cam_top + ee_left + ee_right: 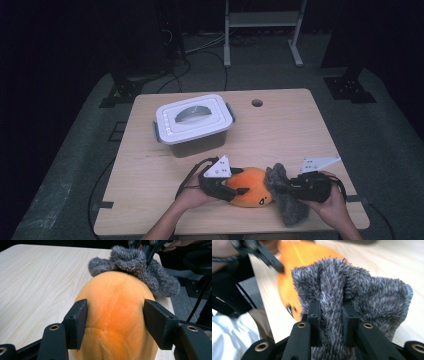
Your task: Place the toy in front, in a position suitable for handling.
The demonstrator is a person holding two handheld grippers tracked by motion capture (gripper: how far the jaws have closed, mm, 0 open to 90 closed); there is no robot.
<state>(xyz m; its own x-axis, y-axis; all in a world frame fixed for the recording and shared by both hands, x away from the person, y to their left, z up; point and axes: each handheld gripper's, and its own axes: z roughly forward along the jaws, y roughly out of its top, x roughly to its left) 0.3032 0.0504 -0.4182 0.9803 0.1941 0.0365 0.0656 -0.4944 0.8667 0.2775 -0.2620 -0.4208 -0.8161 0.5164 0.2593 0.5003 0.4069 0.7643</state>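
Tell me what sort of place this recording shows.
Probably a recording studio or lab: one wooden table stands on grey carpet, dark all round, with cables and a metal stand behind it.

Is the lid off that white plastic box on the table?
No, the lid sits flat on top of the white box, covering it to the rim all round.

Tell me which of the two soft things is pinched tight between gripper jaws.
The grey fuzzy cloth, bunched in the right gripper. The orange plush toy merely sits between the left gripper's wider-set jaws.
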